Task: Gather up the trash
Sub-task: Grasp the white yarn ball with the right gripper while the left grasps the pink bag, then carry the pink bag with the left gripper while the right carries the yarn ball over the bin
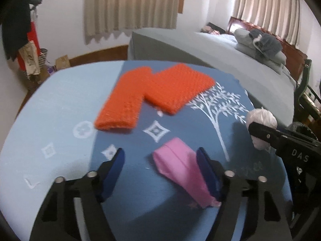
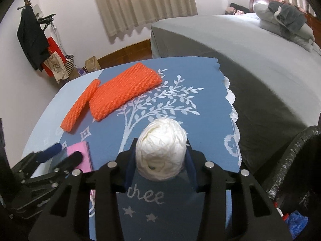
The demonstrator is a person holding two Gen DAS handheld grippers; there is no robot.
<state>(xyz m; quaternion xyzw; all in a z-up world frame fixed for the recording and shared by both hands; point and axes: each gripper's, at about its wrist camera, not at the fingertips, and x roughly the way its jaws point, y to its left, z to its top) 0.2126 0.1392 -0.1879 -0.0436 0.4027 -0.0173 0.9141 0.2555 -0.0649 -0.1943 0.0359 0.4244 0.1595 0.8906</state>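
A crumpled white paper ball (image 2: 160,150) sits between the fingers of my right gripper (image 2: 159,156), which is shut on it above the blue tablecloth; the ball also shows in the left wrist view (image 1: 260,124). My left gripper (image 1: 160,160) is open over the table, and a folded pink paper (image 1: 180,166) lies against its right finger (image 1: 206,170), not clamped. The pink paper also shows in the right wrist view (image 2: 80,156). Two orange foam net pieces (image 1: 156,94) lie further back on the table, also in the right wrist view (image 2: 118,92).
The blue tablecloth (image 2: 180,108) with a white tree print covers the table. A black trash bag (image 2: 297,160) opens at the right, below table level. A grey bed (image 2: 240,46) stands behind the table. Bags and a coat rack (image 2: 34,40) stand at the far left wall.
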